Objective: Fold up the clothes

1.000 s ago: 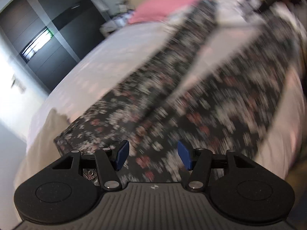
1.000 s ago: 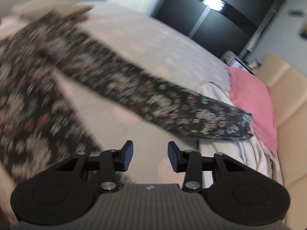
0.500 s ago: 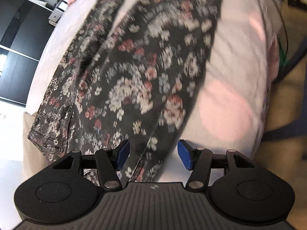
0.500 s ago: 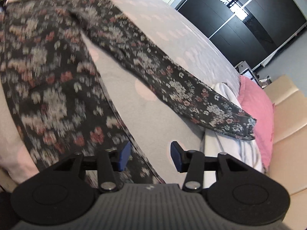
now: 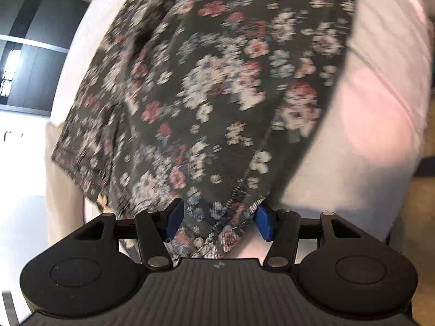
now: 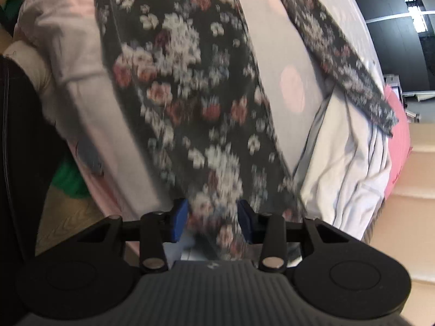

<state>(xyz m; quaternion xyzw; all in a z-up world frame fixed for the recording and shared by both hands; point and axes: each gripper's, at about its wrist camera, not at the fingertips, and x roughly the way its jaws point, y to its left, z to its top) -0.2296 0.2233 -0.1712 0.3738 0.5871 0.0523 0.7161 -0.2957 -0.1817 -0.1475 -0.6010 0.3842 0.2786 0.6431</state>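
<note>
Dark floral-print cotton trousers (image 5: 217,87) on bed; waistband between parted left gripper (image 5: 218,221) jaws; leg hem between right gripper (image 6: 213,220) jaws, just closing, grip unclear.

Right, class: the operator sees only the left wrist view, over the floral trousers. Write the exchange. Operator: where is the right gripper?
Observer: The right gripper is over one leg of the floral trousers. Its jaws have just been closing, with cloth between them, not yet pinched.
Operator: And the other leg?
Observer: The other leg runs off diagonally, its hem by a pink pillow.
Operator: Anything else nearby?
Observer: Crumpled white bedding lies between the two legs.
</note>
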